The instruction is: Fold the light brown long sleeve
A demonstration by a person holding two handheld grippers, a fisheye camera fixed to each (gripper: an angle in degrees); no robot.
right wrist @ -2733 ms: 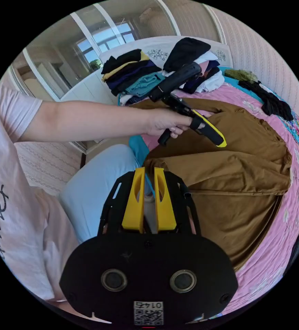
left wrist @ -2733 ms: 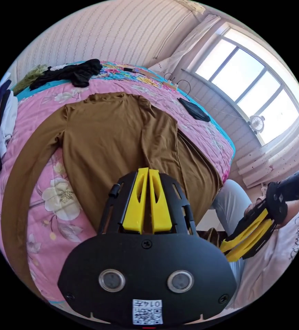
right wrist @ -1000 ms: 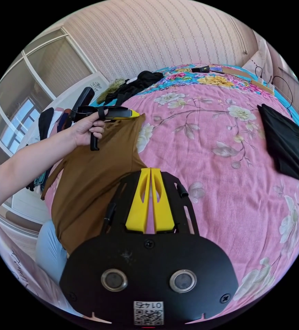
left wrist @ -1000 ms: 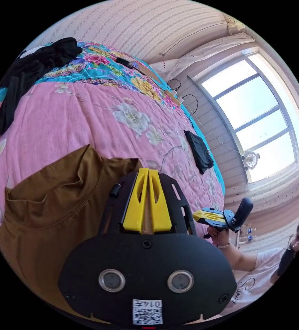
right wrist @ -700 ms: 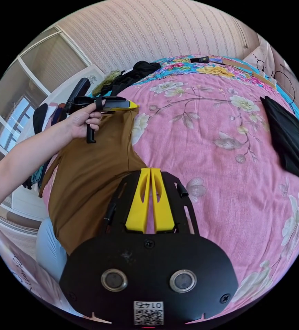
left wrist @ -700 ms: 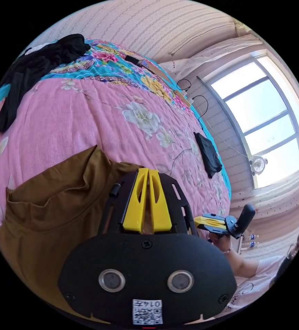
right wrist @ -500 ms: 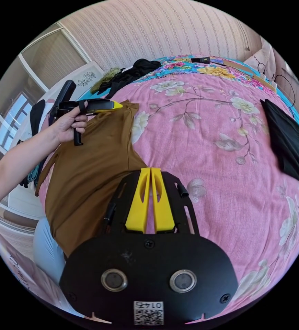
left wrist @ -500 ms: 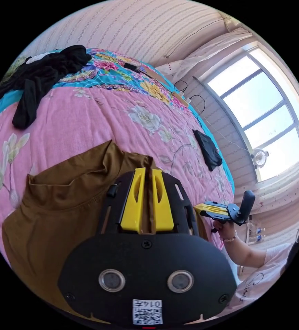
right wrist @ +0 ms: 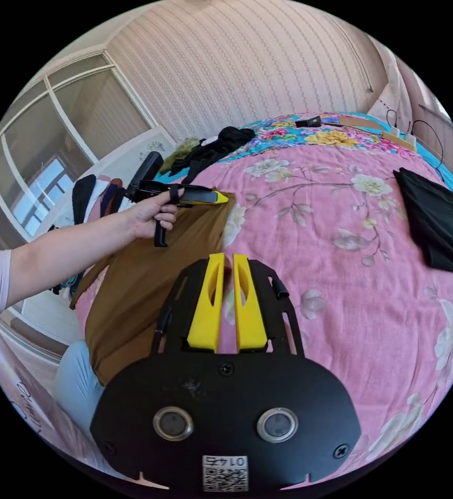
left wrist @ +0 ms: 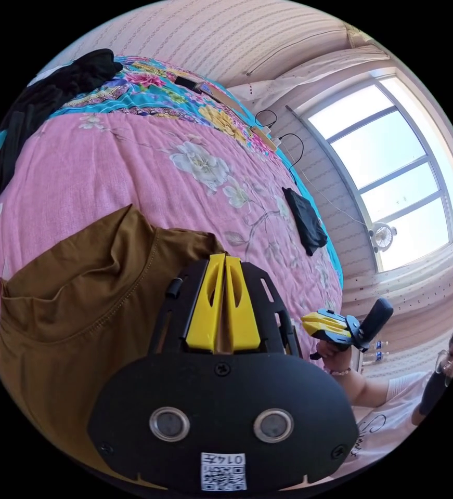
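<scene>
Left gripper (left wrist: 225,260): yellow jaws pressed together, a thin strip of brown cloth seen in the slit between them, so the top edge of the garment is pinched; in the right gripper view the same tool (right wrist: 217,197) is seen from the side in a hand (right wrist: 151,213), its tip at the upper corner of the cloth. Right gripper (right wrist: 228,258): jaws a narrow gap apart, the pink cover visible between them, nothing clamped; in the left gripper view it (left wrist: 309,323) is seen off to the right, held above the bed edge, and whether anything is gripped cannot be told there. Light brown long sleeve (left wrist: 75,291): laid on the near side of the bed, folded into a long narrow panel, a seam curved across its upper part, its lower end hung over the bed edge (right wrist: 132,306). Bedspread (right wrist: 340,239): pink with white flowers, a turquoise flowered band along the far edge. Black folded garment (right wrist: 437,223): laid flat on the right part of the bedspread, well apart from the brown top. Black clothes heap (right wrist: 213,145): lying at the far corner, beside a green item (right wrist: 182,145). Stacked clothes (right wrist: 93,195): behind the hand. Window (left wrist: 387,150): bright, a small fan (left wrist: 382,235) on its sill.
</scene>
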